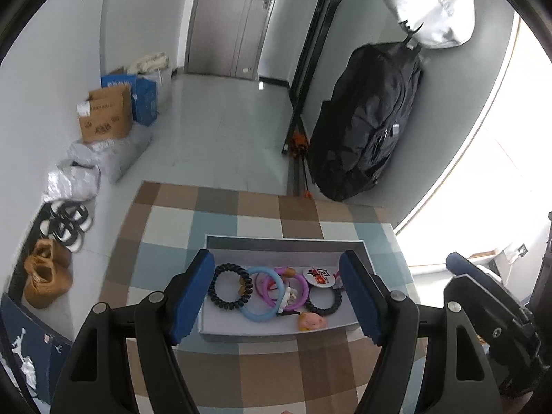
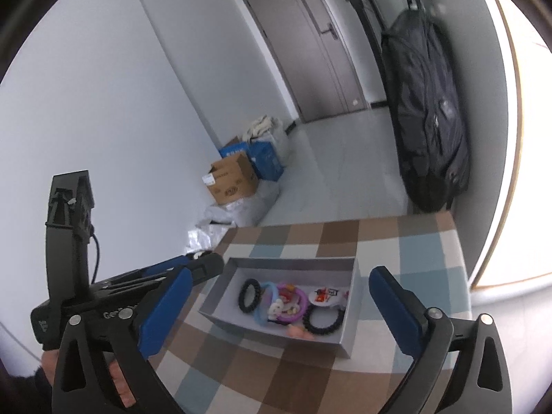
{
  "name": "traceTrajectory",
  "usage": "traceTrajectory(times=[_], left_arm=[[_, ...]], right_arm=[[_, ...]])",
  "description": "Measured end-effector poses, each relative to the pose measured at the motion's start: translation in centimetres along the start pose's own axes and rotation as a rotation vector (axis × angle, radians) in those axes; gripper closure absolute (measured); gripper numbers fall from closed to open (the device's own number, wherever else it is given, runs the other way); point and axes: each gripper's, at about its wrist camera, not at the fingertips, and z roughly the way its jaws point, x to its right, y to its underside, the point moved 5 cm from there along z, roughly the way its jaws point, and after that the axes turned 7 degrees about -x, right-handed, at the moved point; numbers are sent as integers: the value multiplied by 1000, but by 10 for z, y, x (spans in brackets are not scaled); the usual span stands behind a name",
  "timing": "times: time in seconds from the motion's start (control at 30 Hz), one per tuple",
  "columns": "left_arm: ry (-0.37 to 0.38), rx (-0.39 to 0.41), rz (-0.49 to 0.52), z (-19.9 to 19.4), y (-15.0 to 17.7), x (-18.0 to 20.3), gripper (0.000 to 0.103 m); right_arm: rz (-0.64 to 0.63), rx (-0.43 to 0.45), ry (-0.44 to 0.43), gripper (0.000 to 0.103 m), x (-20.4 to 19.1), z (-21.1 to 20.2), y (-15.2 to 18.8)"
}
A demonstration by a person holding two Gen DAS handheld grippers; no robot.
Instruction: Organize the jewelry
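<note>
I had both grippers hanging above the checked tablecloth [image 1: 262,372], pointed down at the grey box [image 1: 283,239] that held the jewelry.

In the left wrist view, the left gripper [image 1: 281,302] stood partly open with nothing between its blue pads; the box sat beyond the tips, at twelve o'clock from them. Inside the box, a black beaded bracelet [image 1: 228,288] lay toward nine o'clock, a light blue ring [image 1: 264,293] just beside it and overlapping a purple ring [image 1: 293,288]. A round white badge [image 1: 319,276] lay toward two o'clock, a second black bracelet [image 1: 324,305] under it at four o'clock, and a small pink pig charm [image 1: 312,321] near the front wall at five o'clock.

In the right wrist view, the right gripper [image 2: 276,305] was spread as wide as it goes, holding nothing. The box [image 2: 348,310] lay between and just past its pads. The left gripper's body showed at nine o'clock there, with a hand [image 2: 119,379] under it at seven o'clock.

On the floor at ten o'clock from the table stood a brown carton [image 1: 105,117] and a blue carton [image 1: 143,98]; a black bag [image 1: 365,124] hung on the wall at one o'clock.
</note>
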Motion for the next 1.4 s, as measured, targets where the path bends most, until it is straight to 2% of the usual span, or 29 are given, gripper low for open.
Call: traceTrajectory(times=[0.13, 0.37, 0.57, 0.73, 0.83, 1.33, 1.4], left_arm=[[-57, 59, 33, -20, 6, 5, 19], [-106, 133, 88, -41, 24, 11, 19], [-144, 170, 63, -50, 38, 1, 19], [-150, 166, 31, -52, 45, -3, 19], [-168, 171, 40, -49, 49, -3, 19], [-163, 171, 44, -47, 51, -1, 19], [-182, 173, 36, -47, 50, -1, 19]], right_arm=[[-29, 46, 11, 0, -2, -17, 5], [-86, 96, 25, 0, -12, -43, 17], [-144, 125, 37, 0, -18, -55, 30], [-123, 116, 50, 0, -13, -57, 44], [-141, 123, 61, 0, -12, -57, 45], [-132, 100, 76, 0, -6, -47, 52], [-133, 98, 75, 0, -6, -47, 53]])
